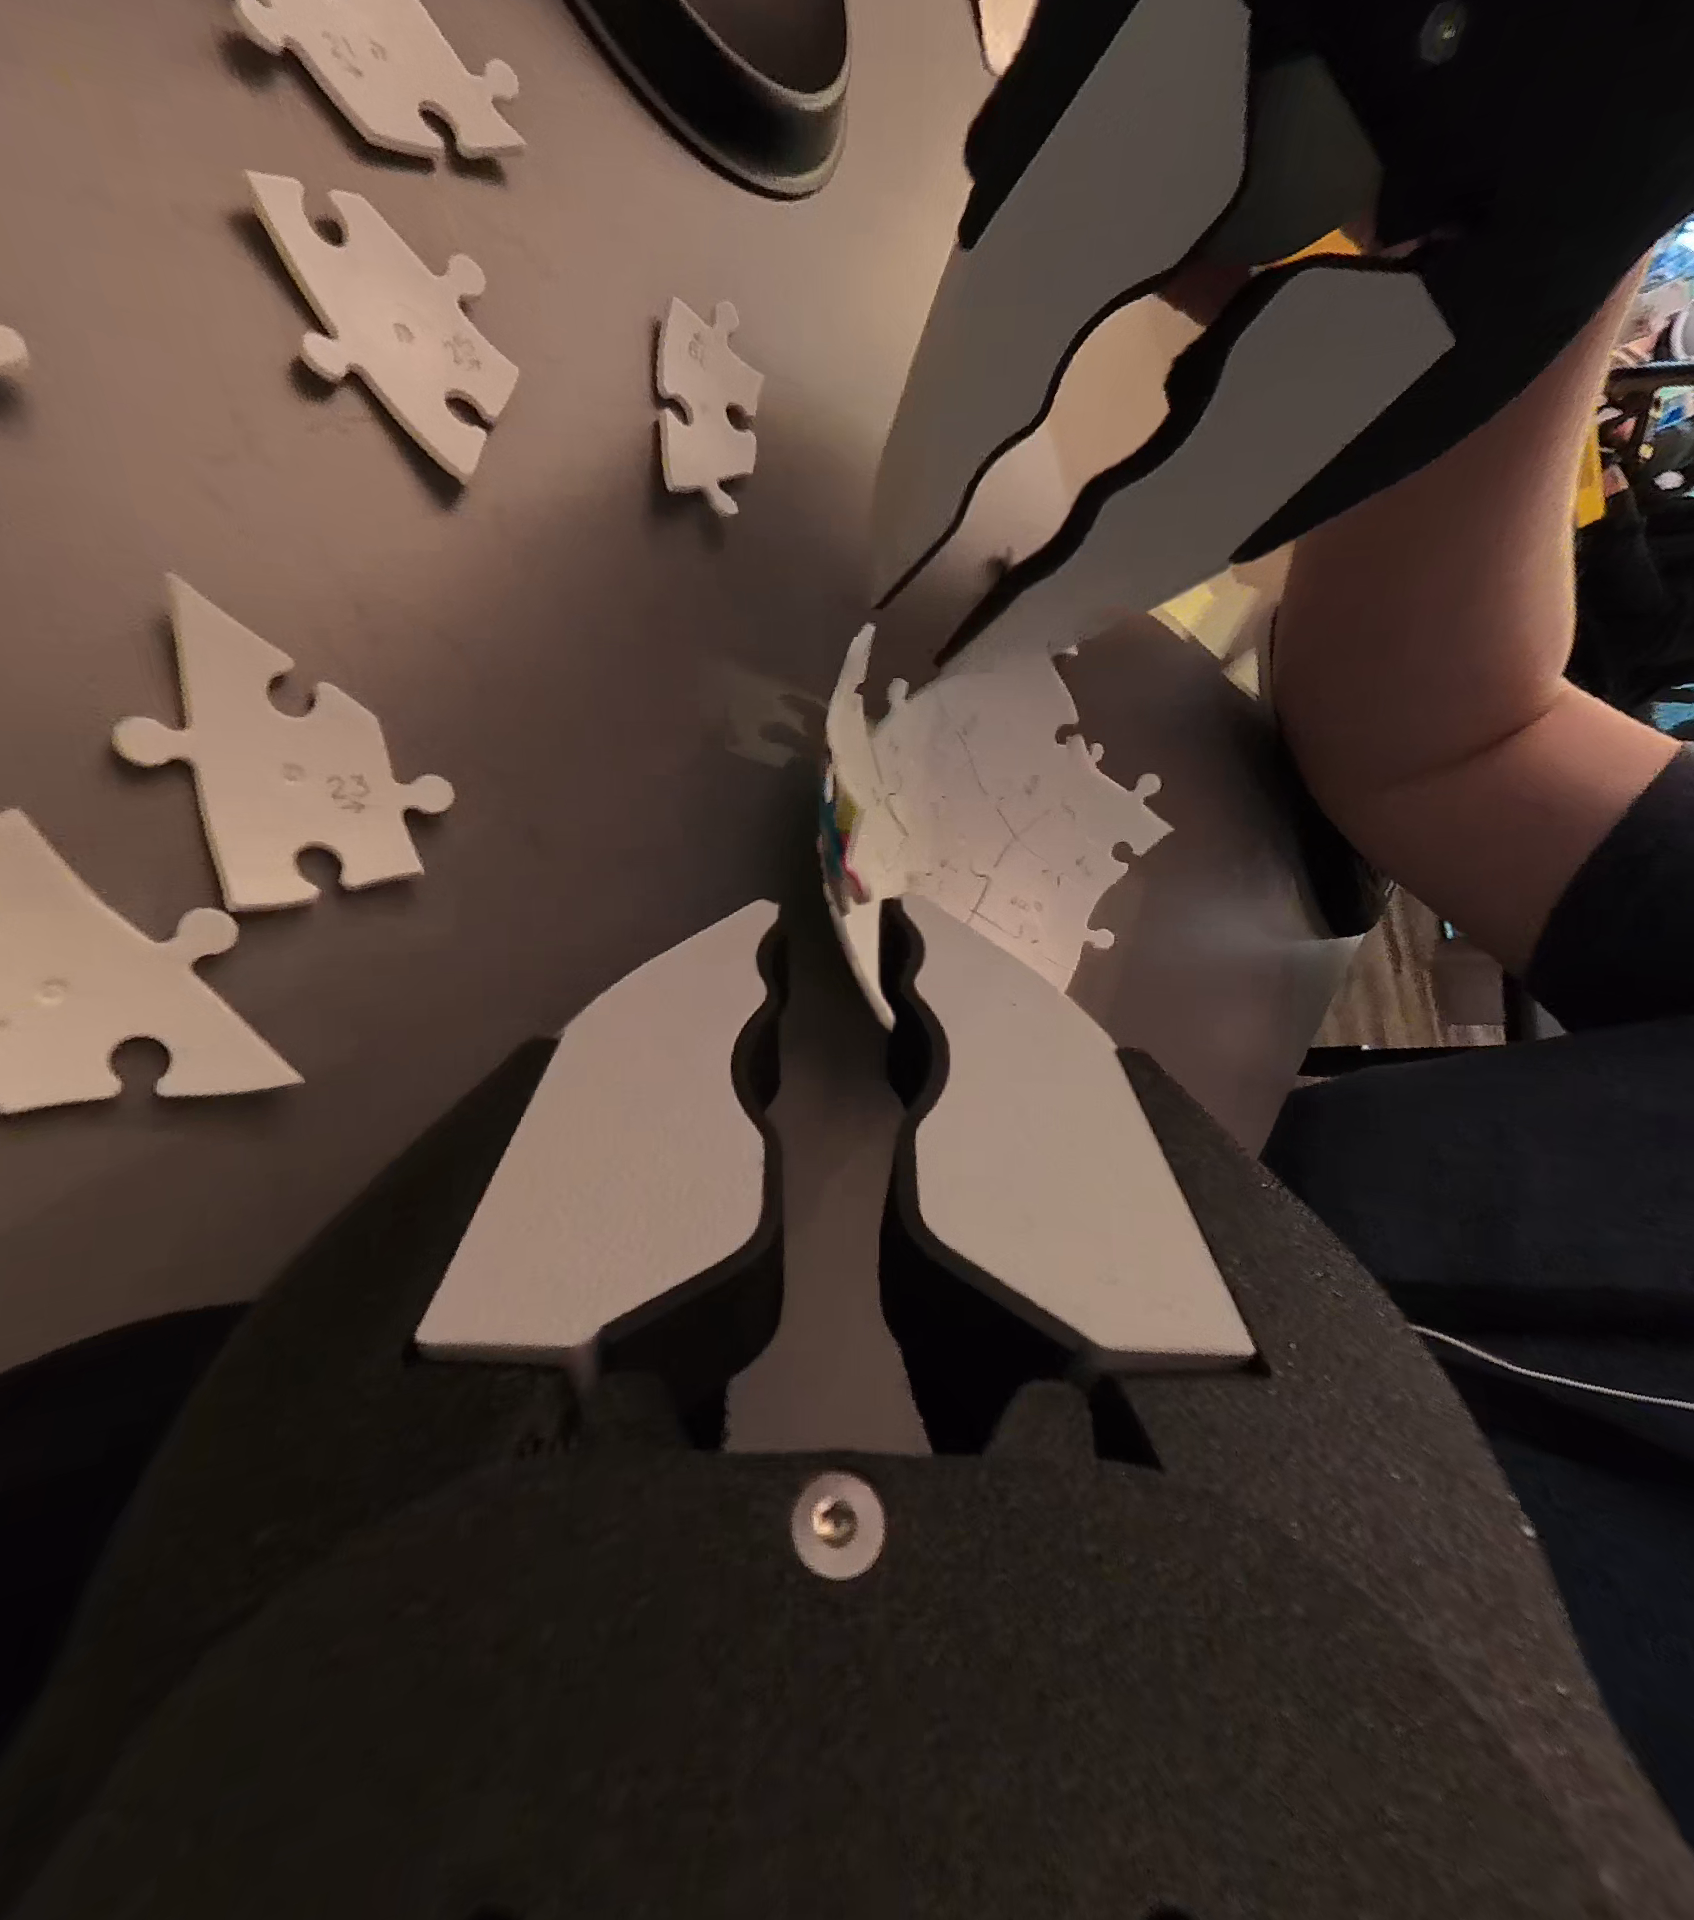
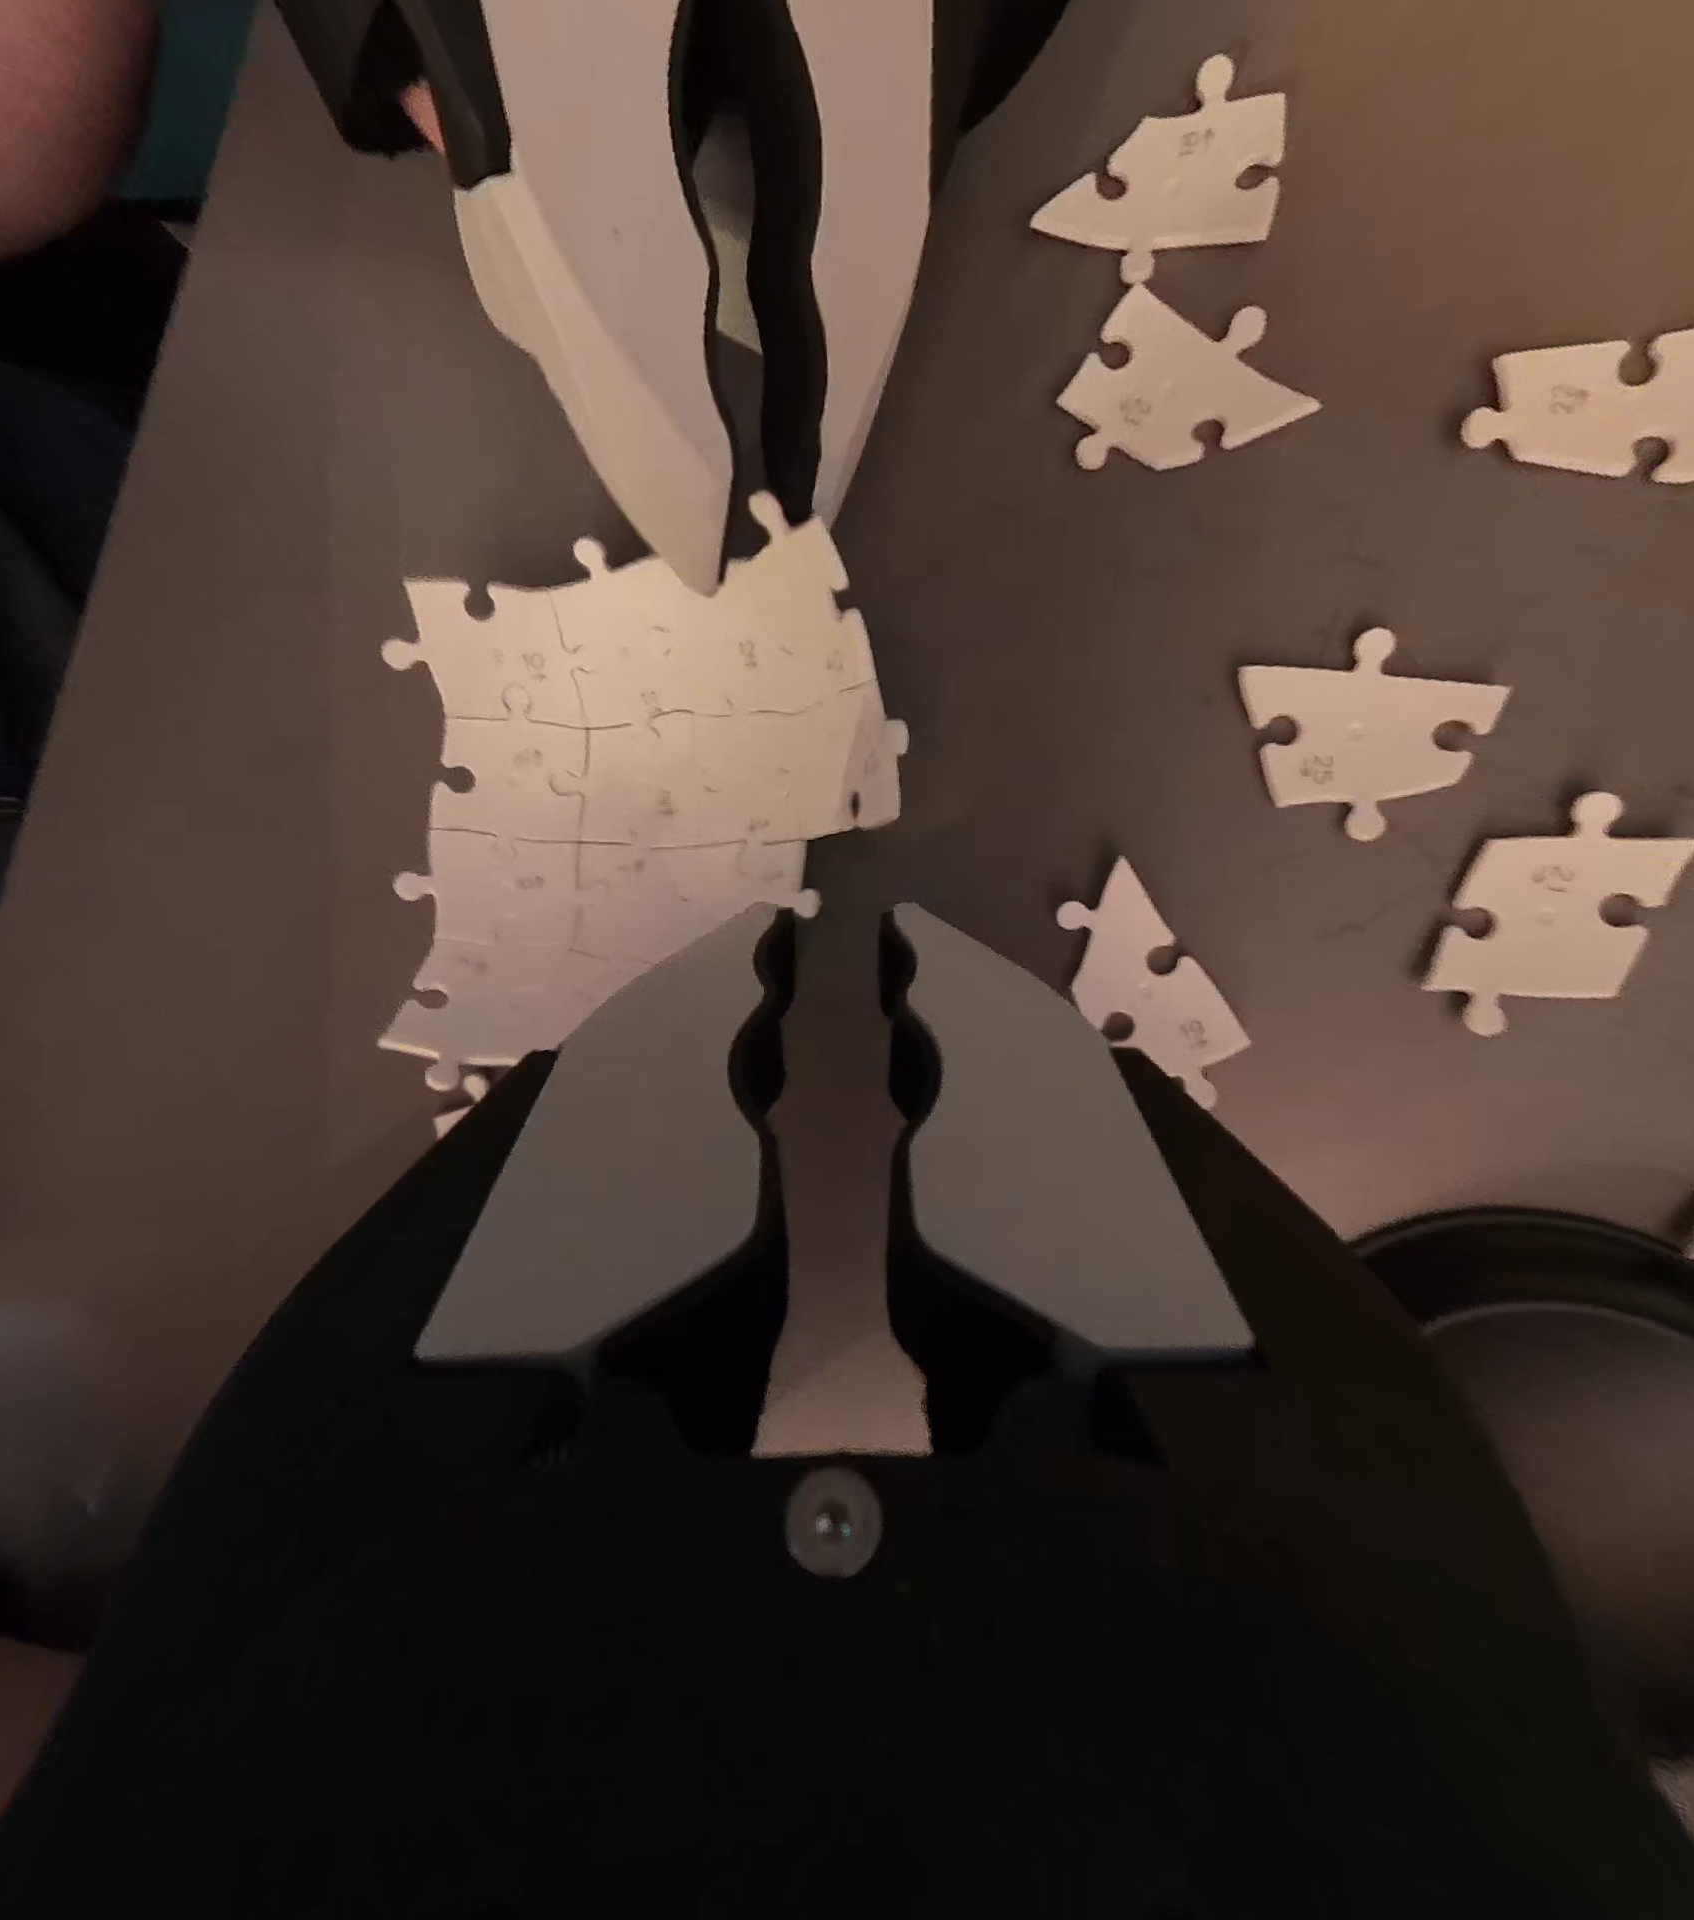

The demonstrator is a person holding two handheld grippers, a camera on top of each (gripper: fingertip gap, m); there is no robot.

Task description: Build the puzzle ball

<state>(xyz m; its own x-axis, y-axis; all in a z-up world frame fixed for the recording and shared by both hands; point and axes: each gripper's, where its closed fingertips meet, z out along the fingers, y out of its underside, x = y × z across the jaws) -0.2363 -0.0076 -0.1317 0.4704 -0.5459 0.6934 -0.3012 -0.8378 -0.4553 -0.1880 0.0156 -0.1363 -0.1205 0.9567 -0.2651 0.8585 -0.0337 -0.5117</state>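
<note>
Left gripper (image 1: 835, 912): fingers nearly together, with the lower edge of the assembled puzzle panel (image 1: 988, 821) running into the narrow gap between them and lying against the right-hand finger. The right wrist view shows the same gripper's tips pinching the panel's edge beside a tab, so it reads as a grip on the panel. Right gripper (image 2: 835, 914): fingers set a narrow gap apart, grey table showing through the gap, and a corner tab of the panel just at one fingertip. In the left wrist view its tips touch the panel's opposite edge; I can't tell if it's actually clamping. The panel is several white pieces joined into a curved sheet between the two grippers. Its white back faces the right wrist camera, and a sliver of the coloured printed face shows along its edge in the left wrist view. Each piece back carries a small printed number with a tiny mark next to it. Loose pieces (image 2: 1362, 738) lie flat on the grey table (image 1: 531, 623) beyond and beside the panel, white side up, numbered the same way. A black round ring-shaped stand (image 2: 1549, 1403) sits past the loose pieces. On the panel's other side there's a person's bare forearm (image 1: 1425, 707) and dark sleeve.
</note>
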